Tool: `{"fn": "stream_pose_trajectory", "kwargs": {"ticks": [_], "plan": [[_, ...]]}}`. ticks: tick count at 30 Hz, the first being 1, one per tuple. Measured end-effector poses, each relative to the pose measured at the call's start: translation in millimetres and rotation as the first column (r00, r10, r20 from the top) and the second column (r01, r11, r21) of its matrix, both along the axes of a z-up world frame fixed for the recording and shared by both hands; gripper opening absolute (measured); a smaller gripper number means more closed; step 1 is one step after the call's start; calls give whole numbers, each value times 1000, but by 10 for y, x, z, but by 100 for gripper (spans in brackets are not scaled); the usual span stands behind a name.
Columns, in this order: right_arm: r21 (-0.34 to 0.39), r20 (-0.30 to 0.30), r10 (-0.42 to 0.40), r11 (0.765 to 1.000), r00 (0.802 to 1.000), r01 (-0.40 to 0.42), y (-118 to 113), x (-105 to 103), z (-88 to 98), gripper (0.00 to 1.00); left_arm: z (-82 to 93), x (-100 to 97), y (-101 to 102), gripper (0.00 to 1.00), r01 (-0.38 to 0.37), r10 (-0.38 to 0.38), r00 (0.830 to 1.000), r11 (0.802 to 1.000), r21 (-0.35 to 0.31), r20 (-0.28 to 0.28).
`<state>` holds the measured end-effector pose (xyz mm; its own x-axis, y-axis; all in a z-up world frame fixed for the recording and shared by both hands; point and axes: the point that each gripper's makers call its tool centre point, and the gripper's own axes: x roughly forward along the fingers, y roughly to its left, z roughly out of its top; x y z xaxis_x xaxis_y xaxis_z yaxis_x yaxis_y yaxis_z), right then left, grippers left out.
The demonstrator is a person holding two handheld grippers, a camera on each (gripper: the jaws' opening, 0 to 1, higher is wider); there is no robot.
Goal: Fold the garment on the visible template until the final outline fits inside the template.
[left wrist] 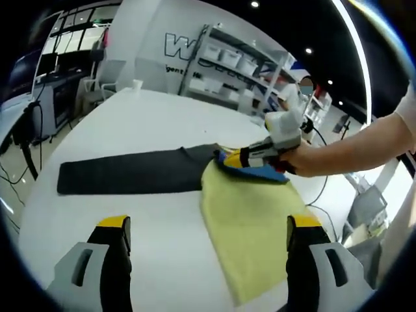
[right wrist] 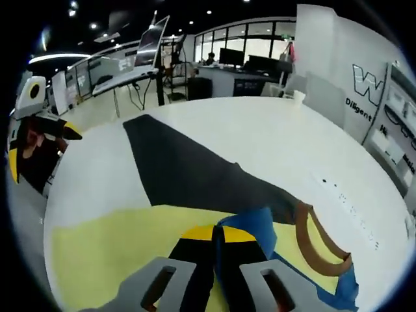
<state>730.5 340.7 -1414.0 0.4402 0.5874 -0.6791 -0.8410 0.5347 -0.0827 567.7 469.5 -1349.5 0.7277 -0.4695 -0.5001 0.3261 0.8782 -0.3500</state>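
The right gripper (right wrist: 218, 250) was clenched on the garment's (right wrist: 188, 172) blue edge; its dark length stretched ahead over the yellow template (left wrist: 250, 224). The left gripper (left wrist: 208, 244) hung released, template between its jaws. One-sided pulling risked skewing the fold

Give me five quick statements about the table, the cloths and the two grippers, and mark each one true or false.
1. The right gripper is pinching blue fabric. True.
2. The left gripper is clamped on the yellow cloth. False: its jaws stand apart with nothing between them.
3. The dark garment lies flat on the white table. True.
4. The yellow cloth is folded into a small square on top of the dark garment. False: it lies spread beside the garment's end.
5. A white cup stands at the table's far edge. True.
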Motion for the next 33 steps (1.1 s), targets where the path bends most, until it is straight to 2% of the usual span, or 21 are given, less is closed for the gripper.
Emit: {"fn": "stream_pose_trajectory", "kwargs": {"ticks": [5, 6, 14, 16, 17, 20, 21, 23, 24, 26, 27, 29, 30, 32, 33], "plan": [[-46, 47, 93, 995, 995, -91, 65, -133, -54, 0, -17, 16, -11, 98, 0, 0, 1000, 1000, -3, -4], [-68, 39, 112, 992, 993, -109, 60, -176, -98, 0, -21, 20, -15, 98, 1, -1, 1000, 1000, -3, -6], [-60, 43, 140, 989, 989, -137, 116, -207, -116, 0, -19, 34, -9, 99, 1, -1, 1000, 1000, -3, -6], [-73, 52, 172, 983, 984, -168, 130, -257, -120, 0, -25, 31, -8, 99, -1, 1, 1000, 1000, -5, -9], [-54, 49, 182, 982, 982, -179, 151, -282, -107, 0, -24, 30, -12, 99, -1, 1, 1000, 1000, -7, -10], [-68, 29, 233, 971, 972, -231, 132, -375, -154, 0, -19, 30, -21, 99, 0, 0, 1000, 1000, -9, -10], [-65, 25, 229, 972, 973, -227, 123, -387, -152, 2, -19, 29, -23, 99, 0, 0, 1000, 1000, -10, -10], [-38, 13, 227, 973, 974, -226, 117, -414, -138, 11, -15, 33, -25, 99, -1, 1, 1000, 1000, -12, -9], [-27, 14, 231, 973, 973, -230, 117, -426, -125, 12, -14, 35, -26, 99, -2, 2, 1000, 1000, -13, -9], [-17, 15, 236, 972, 972, -235, 100, -447, -101, 4, -15, 36, -33, 99, 0, 0, 1000, 1000, -15, -10], [11, -6, 213, 977, 977, -213, 81, -460, -81, 3, -14, 36, -35, 99, 1, -1, 1000, 1000, -14, -10], [32, -3, 172, 985, 985, -172, 48, -404, -53, 6, -2, 40, -37, 99, 0, 0, 1000, 1000, -16, -7], [83, -23, 137, 987, 990, -135, 40, -384, -16, 6, 2, 41, -37, 99, 0, 0, 1000, 1000, -16, -5], [121, -29, 87, 989, 996, -82, -26, -313, 32, 6, 5, 39, -39, 99, 2, -2, 1000, 1000, -14, -6], [142, -59, 56, 989, 997, -47, -62, -299, 34, 7, 9, 38, -42, 99, 4, -4, 1000, 1000, -14, -5]]}}
